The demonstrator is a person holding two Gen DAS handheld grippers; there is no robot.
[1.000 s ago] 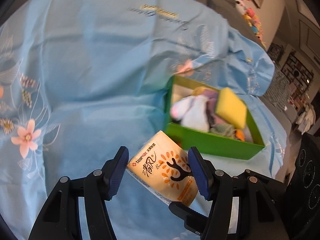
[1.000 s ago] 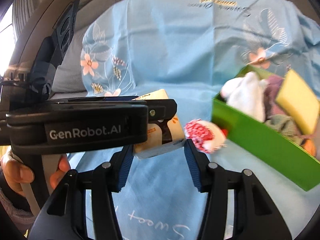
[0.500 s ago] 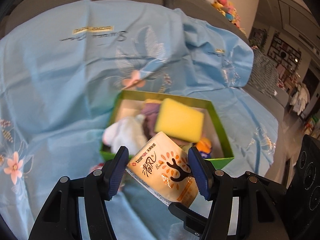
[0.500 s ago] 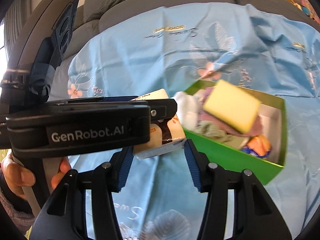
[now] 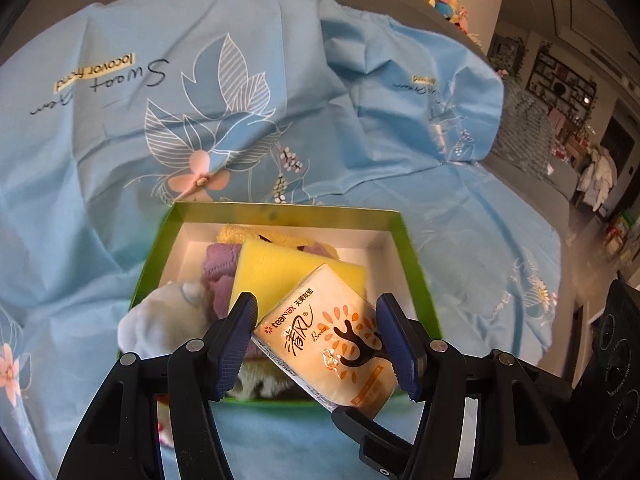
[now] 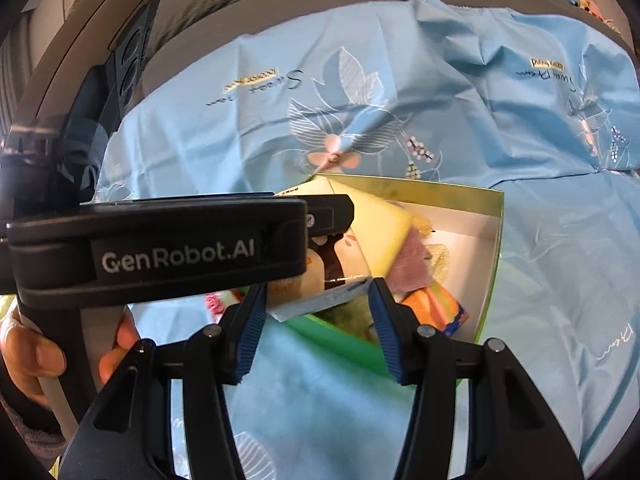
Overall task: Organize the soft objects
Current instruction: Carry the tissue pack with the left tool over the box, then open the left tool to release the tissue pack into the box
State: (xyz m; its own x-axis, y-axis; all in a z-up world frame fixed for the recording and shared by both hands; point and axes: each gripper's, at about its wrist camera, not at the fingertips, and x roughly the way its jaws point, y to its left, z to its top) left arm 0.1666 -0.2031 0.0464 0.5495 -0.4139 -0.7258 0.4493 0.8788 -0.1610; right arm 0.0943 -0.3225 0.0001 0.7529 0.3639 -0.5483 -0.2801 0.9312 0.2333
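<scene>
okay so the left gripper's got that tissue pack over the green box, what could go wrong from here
1. The tissue pack sits skewed between the left gripper's pads, one corner overhanging; it might slip or twist out early.
2. The green box already looks full, the yellow sponge riding on top, so the pack could perch on it and slide out.
3. The right gripper is close beside it and might bump it.

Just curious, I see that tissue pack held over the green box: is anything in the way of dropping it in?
No lid or barrier shows. The box is open, but the yellow sponge and other soft things fill it, so the tissue pack in the left gripper would land on top.
</scene>
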